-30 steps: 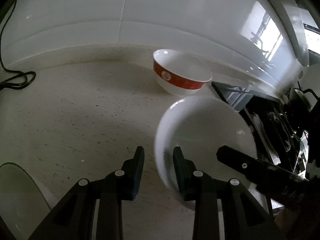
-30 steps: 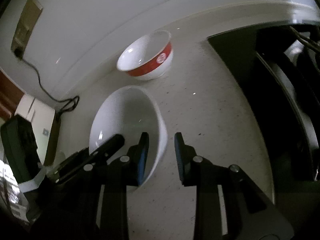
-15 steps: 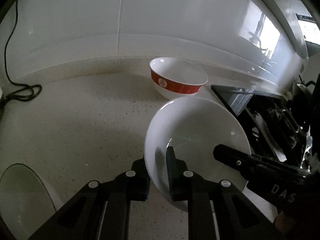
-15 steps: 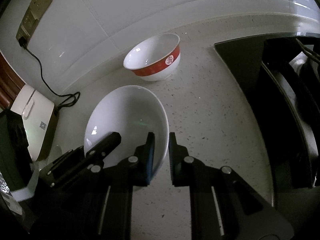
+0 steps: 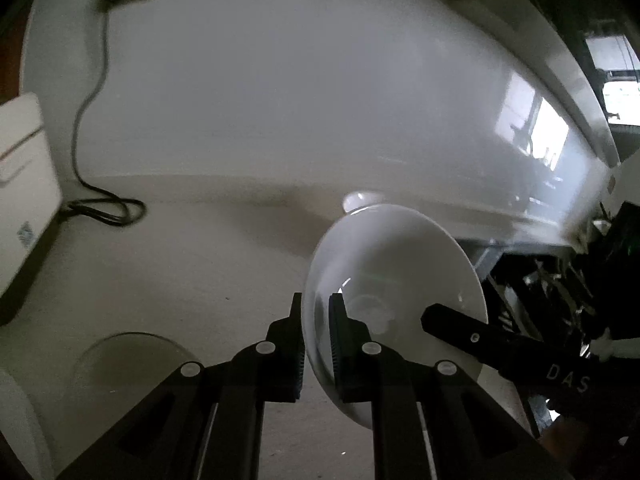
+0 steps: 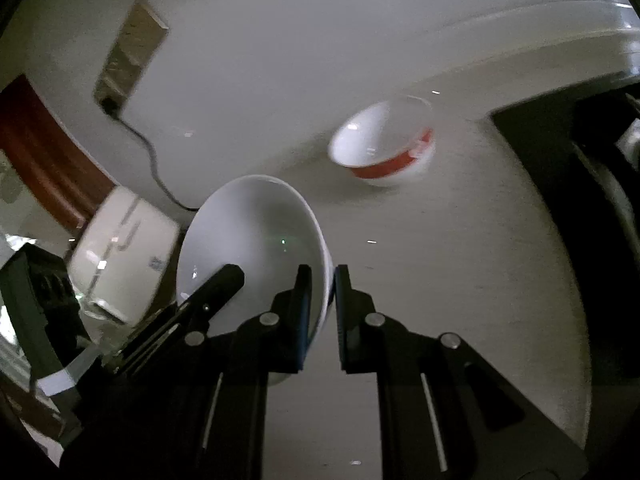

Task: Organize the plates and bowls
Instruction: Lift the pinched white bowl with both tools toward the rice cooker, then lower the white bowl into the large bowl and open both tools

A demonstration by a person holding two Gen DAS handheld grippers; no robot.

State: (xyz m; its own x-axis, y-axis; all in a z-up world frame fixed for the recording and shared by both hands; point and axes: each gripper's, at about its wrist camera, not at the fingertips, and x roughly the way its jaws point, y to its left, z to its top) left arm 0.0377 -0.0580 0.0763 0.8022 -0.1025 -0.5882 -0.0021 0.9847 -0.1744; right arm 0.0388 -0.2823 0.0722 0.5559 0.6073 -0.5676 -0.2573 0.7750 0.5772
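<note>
Above countertop (image 6: 460, 280), we clamped left gripper (image 5: 316, 332) and right gripper (image 6: 322, 304) on white bowl (image 5: 392, 276) at opposite rim edges; red-banded bowl (image 6: 384, 148) well apart.

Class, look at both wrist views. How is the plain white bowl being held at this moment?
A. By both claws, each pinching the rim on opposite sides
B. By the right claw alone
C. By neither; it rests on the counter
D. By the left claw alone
A: the left claw and the right claw each have one finger inside and one outside the rim of the white bowl, on opposite sides.
</note>
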